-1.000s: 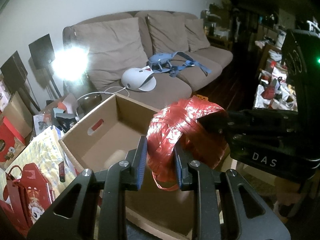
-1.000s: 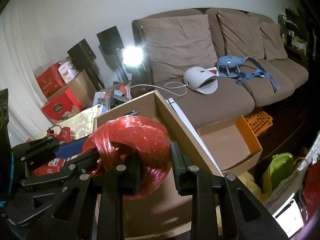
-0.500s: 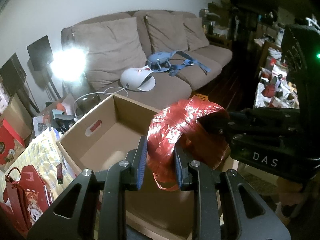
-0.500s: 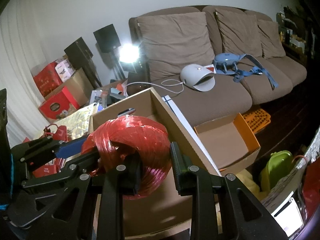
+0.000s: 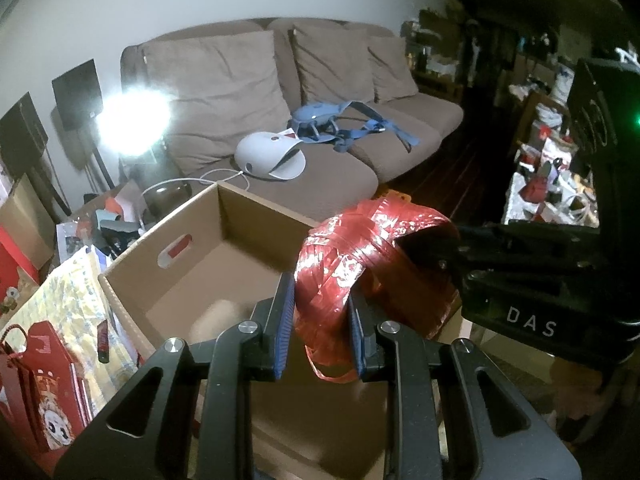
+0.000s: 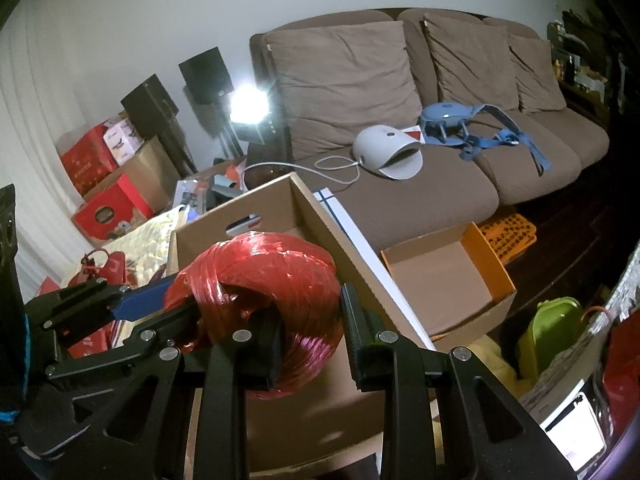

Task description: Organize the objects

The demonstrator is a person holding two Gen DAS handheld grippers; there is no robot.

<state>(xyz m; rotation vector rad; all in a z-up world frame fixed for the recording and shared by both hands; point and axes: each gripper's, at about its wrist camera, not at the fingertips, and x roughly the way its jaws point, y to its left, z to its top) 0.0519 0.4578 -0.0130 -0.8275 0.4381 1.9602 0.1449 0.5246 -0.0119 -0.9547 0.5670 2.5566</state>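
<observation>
A red roll of plastic twine (image 5: 360, 256) hangs above an open cardboard box (image 5: 180, 216), held from both sides. My left gripper (image 5: 320, 328) is shut on the roll's near wall, its blue pads (image 5: 285, 320) pressing either side of the strands. My right gripper (image 6: 314, 340) is shut on the same roll (image 6: 272, 276): one finger sits in its hollow middle, the other outside its right flank. In the right wrist view the left gripper's blue pad (image 6: 140, 304) reaches in from the left. The box (image 6: 320, 220) looks bare inside where it shows.
A brown sofa (image 6: 400, 208) behind the box holds a white domed device (image 6: 384, 152) with a cable and a blue harness (image 6: 472, 128). A small orange-edged carton (image 6: 448, 280) sits to the right, with a green container (image 6: 556, 332) beyond it. Red gift boxes (image 6: 108, 208) and bags crowd the left.
</observation>
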